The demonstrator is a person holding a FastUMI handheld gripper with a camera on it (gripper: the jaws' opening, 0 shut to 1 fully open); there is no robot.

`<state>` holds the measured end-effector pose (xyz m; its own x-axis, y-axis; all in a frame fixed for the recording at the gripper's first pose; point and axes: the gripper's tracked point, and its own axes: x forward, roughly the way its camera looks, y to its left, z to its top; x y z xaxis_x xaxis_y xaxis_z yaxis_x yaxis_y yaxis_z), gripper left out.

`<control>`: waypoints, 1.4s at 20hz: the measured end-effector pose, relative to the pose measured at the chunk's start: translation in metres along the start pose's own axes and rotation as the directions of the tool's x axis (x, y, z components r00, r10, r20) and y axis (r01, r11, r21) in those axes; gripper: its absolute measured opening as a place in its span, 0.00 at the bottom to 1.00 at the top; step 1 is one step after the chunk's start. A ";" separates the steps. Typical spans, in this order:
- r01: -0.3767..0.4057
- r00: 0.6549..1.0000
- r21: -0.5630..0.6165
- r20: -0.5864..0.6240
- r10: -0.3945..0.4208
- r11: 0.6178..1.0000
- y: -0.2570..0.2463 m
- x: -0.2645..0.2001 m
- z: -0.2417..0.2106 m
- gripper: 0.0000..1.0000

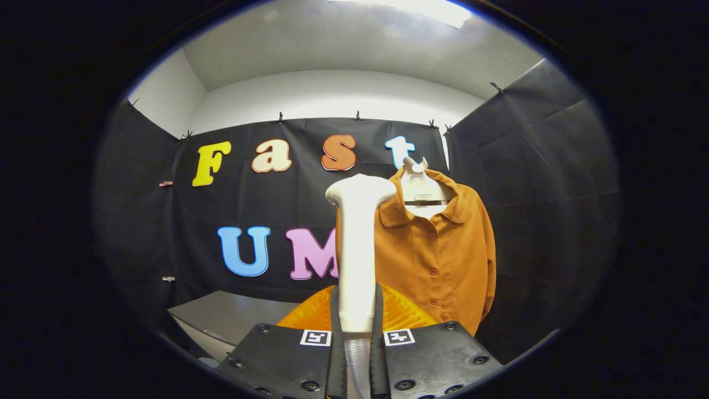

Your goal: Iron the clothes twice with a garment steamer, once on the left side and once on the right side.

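Currently the tongs (356, 338) are closed on the garment steamer (356, 249): both black fingers press against the lower part of its white handle, one on each side, and the handle stands upright between them. Its flared head sits at the top, level with the shirt's collar. A ribbed grey hose (357, 360) leaves the bottom of the handle between the finger bases.

Task's garment: an orange button-front shirt (443, 260) on a white hanger (418, 185), hung against the black booth wall, beyond the fingers and just right of the steamer head. From this view the head overlaps the shirt's left shoulder edge; whether it touches the cloth cannot be told.

Handling, judged: the steamer body looks like rigid, smooth plastic, so it could slip or twist under a loose hold; the low grip on the narrow handle seems sensible but leaves the head far above the fingers, so it may tip. The hose probably drags a little. The shirt looks thin and soft and hangs free, so it will likely swing or fold away when pressed; light contact along each front panel seems best.

Other items: an orange quilted-looking object (399, 313) just behind the fingers, identity unclear. A grey tabletop (232, 316) lies to the left. No containers seen.
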<state>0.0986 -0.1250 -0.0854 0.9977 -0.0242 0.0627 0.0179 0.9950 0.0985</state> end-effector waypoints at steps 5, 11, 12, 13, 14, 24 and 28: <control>0.014 1.000 -0.003 -0.016 -0.014 1.000 -0.023 0.028 -0.022 0.20; 0.021 0.998 -0.008 -0.055 -0.022 1.000 -0.037 0.057 -0.057 0.20; 0.022 0.997 -0.006 -0.067 -0.022 1.000 -0.038 0.060 -0.064 0.20; 0.019 0.997 -0.001 -0.078 -0.019 1.000 -0.038 0.062 -0.071 0.20; 0.016 0.997 -0.002 -0.080 -0.016 1.000 -0.040 0.061 -0.075 0.20; 0.024 0.976 0.019 -0.217 -0.020 1.000 -0.050 0.049 -0.143 0.20; 0.042 0.960 0.029 -0.278 -0.033 0.999 -0.055 0.036 -0.174 0.20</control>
<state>0.1450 -0.1640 -0.2611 0.9753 -0.0286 -0.2189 0.0581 0.9898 0.1298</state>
